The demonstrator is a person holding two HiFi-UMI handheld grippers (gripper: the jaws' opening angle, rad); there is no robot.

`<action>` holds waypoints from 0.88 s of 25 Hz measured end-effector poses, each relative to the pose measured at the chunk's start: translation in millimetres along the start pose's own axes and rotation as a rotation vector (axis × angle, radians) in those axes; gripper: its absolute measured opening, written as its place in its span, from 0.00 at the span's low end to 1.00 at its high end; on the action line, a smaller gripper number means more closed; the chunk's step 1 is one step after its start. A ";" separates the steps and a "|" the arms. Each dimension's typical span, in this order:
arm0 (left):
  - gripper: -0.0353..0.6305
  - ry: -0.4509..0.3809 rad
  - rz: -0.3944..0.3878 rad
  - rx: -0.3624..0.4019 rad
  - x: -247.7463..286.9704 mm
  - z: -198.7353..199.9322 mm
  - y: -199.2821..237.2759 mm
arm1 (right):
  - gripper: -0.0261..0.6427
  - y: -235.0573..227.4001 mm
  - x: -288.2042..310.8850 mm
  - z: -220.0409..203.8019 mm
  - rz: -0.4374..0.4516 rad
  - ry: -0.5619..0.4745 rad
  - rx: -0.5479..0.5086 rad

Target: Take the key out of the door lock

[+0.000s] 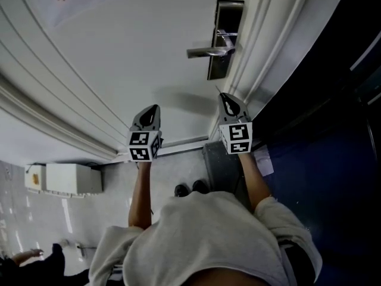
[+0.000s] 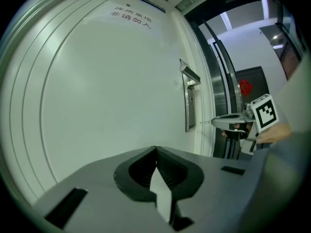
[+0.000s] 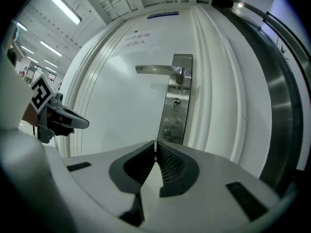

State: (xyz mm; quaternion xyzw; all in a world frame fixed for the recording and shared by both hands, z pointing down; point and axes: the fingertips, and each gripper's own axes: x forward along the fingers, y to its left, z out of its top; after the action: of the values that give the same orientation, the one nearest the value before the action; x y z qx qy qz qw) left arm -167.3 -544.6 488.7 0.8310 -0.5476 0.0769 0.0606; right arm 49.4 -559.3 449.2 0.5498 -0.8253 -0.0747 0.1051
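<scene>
White panelled door [image 1: 137, 58] upright, pale grey floor [image 1: 119, 192] below; brushed-steel lock plate [image 3: 176, 106] by door edge; small metal key [image 2: 207, 122] pinched in right gripper [image 3: 155, 146], clear of plate; left gripper [image 2: 156, 152] closed, empty.

Soft, even light on the white door [image 1: 119, 70]; ceiling strip lights [image 3: 63, 6] glare upper left (right gripper view). Fisheye edges bend, corners dark.
</scene>
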 end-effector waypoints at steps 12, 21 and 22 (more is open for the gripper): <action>0.08 -0.003 0.027 -0.023 -4.3 -3.3 13.6 | 0.08 -2.5 -0.7 -16.8 -0.029 0.005 0.108; 0.08 -0.014 0.023 -0.010 -2.5 2.8 12.4 | 0.08 -2.8 -1.4 -14.9 -0.025 0.008 0.085; 0.08 -0.016 0.022 -0.008 -2.3 3.5 12.3 | 0.08 -2.7 -1.6 -14.7 -0.025 0.008 0.082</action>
State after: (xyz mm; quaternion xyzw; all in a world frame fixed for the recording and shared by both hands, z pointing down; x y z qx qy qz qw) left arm -179.3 -548.0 484.9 0.8252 -0.5575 0.0689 0.0587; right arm 56.2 -559.1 462.6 0.5644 -0.8202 -0.0399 0.0846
